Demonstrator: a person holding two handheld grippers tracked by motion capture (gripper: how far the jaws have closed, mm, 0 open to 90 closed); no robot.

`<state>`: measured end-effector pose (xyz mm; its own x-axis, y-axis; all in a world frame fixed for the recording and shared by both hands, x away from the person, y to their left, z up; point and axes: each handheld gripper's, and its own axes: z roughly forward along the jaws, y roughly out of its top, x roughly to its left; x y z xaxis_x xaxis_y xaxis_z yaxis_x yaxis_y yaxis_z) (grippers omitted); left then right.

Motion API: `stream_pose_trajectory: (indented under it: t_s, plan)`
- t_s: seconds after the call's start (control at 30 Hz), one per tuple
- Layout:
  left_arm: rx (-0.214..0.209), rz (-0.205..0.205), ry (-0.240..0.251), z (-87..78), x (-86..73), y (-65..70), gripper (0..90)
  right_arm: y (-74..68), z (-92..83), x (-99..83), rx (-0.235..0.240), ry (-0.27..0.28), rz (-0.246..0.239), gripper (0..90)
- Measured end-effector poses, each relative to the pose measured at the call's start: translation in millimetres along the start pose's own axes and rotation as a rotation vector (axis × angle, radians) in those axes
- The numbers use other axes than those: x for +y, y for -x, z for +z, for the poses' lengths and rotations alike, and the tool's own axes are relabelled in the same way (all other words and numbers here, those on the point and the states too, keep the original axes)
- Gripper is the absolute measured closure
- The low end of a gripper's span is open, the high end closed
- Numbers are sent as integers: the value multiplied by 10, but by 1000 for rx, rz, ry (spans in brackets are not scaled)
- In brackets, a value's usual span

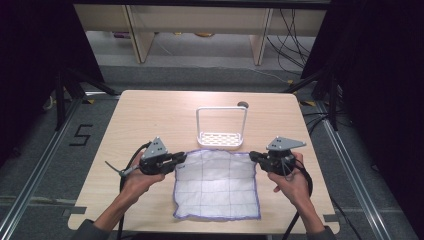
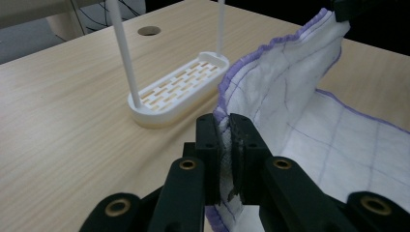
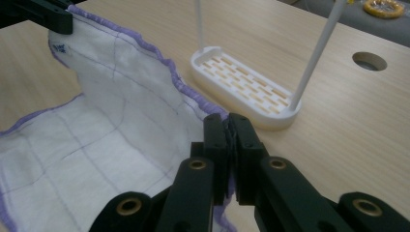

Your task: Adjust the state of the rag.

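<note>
The high view sits above the person's side of the table [image 1: 150, 115], looking forward and down — whole tabletop in frame, floor beyond. Each gripper view rides low and close, looking along its own black jaws across the wood. Both catch the white rack [image 2: 174, 89] and the purple-edged cloth [image 3: 111, 121] — from opposite sides, each with the other gripper in a top corner.

Lab: black curtains [image 1: 385, 75], floor rails [image 1: 30, 185], cables [image 1: 292, 35]
</note>
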<state>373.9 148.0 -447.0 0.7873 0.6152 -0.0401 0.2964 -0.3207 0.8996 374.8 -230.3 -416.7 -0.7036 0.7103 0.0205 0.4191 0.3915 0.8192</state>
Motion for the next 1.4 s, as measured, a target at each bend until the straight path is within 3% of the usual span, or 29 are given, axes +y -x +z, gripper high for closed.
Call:
stream_pose_trajectory:
  t_s: [0.1,0.13,0.17,0.23,0.27,0.33,0.37,0.47,0.5,0.53,0.57,0.7,0.87,0.9,0.93,1.03,1.07,1.13,1.17,1.2,1.27,1.3,1.33,1.4]
  plan:
    - [-13,11,-6,-87,-119,122,823,-93,-94,-114,22,-9,-22,871]
    - [-9,17,-17,-108,-164,170,823,-139,-122,-164,29,-23,7,871]
    - [-17,20,-22,-119,-211,220,823,-126,-133,-210,31,-15,-28,871]
    - [-36,40,-36,-147,-291,304,822,-154,-158,-310,52,-31,-13,871]
    - [-37,41,-44,-166,-324,344,821,-189,-176,-360,44,-35,6,871]
    - [-45,36,-42,-184,-396,402,821,-209,-198,-442,59,-33,-9,871]
    - [-44,31,-45,-195,-440,430,820,-245,-216,-479,61,-44,11,871]
    - [-49,32,-52,-219,-501,483,821,-283,-246,-563,61,-43,-13,870]
    - [-46,41,-58,-233,-515,500,821,-316,-255,-590,62,-54,9,871]
    - [-49,40,-50,-240,-531,529,820,-317,-250,-611,68,-46,-18,871]
    - [-42,60,-65,-257,-544,545,818,-337,-263,-629,72,-49,-12,870]
    - [-57,59,-84,-287,-612,609,808,-394,-264,-690,79,-80,-12,869]
    - [-87,72,-103,-294,-699,676,797,-422,-240,-782,94,-104,-13,866]
    - [-96,68,-121,-307,-705,695,794,-433,-250,-806,87,-105,-15,865]
    - [-95,93,-129,-310,-714,700,785,-450,-260,-830,90,-110,-16,863]
    - [-120,89,-159,-323,-762,736,757,-488,-295,-903,104,-132,0,837]
    - [-145,83,-164,-322,-779,745,743,-500,-300,-930,103,-128,-2,822]
    - [-148,65,-172,-334,-803,778,701,-529,-321,-971,109,-139,18,749]
    - [-158,47,-153,-333,-818,785,671,-535,-333,-982,104,-131,28,699]
    - [-153,37,-177,-366,-797,779,626,-534,-349,-984,97,-125,47,657]
    - [-165,-4,-136,-412,-757,772,550,-527,-384,-966,83,-118,93,618]
    - [-158,-14,-116,-453,-712,757,539,-490,-388,-953,55,-101,80,586]
    - [-150,-33,-99,-464,-687,748,517,-474,-397,-929,22,-101,101,560]
    - [-112,-54,-68,-471,-606,679,502,-433,-385,-886,-14,-107,100,528]
